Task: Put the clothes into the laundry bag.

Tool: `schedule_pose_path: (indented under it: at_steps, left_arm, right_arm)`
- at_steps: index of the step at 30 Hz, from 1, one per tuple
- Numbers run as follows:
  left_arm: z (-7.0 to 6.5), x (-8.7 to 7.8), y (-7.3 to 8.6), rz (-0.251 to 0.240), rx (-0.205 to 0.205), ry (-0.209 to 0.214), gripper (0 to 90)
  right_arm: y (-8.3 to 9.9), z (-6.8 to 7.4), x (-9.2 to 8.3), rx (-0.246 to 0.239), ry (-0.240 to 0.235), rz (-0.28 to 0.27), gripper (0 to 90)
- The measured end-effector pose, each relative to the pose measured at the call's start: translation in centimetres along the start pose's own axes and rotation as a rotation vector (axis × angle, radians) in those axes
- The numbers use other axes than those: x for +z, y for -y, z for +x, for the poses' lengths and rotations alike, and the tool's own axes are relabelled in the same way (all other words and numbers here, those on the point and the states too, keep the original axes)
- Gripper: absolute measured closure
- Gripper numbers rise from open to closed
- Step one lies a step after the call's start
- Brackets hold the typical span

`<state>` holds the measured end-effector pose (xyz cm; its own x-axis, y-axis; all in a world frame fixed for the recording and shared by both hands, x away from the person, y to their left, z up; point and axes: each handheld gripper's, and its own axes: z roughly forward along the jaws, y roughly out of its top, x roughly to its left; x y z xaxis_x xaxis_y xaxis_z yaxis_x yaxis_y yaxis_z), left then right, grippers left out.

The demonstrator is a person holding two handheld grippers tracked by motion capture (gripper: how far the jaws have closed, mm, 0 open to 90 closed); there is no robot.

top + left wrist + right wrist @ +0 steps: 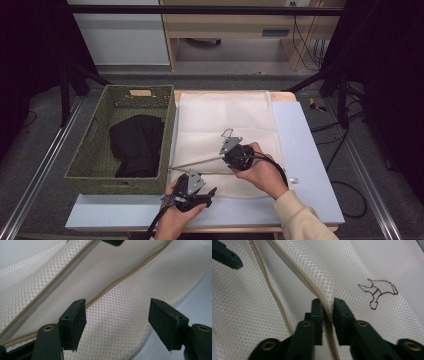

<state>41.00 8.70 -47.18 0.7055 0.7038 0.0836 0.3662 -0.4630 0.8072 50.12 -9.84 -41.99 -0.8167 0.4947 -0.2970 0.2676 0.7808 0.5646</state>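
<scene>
White mesh bag (225,142) lies flat on the table (305,150), basket (90,165) to its left. Its zipper edge (312,287) runs toward the basket; the right gripper (328,312) is clamped on that edge, while the left gripper (116,322), nearer the basket, gapes over the mesh.

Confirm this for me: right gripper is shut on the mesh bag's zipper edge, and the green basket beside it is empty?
Not empty. The high view shows a black garment lying in the green basket. The right gripper is indeed shut on the mesh bag's zipper edge.
</scene>
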Motion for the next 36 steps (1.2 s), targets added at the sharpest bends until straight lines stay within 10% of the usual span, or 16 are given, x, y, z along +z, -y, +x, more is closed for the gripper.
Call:
schedule_pose_path:
  at_steps: [18,36]
  left_arm:
    - [-0.1,0.8,0.1,0.005,0.015,0.000,38.0]
    - [1.5,0.9,0.2,-0.001,-0.005,-0.037,37.8]
  right_arm:
    - [-4.5,-2.7,-4.1,0.047,0.200,-0.168,87.1]
    - [-6.8,-4.3,-4.8,0.089,0.226,-0.285,87.3]
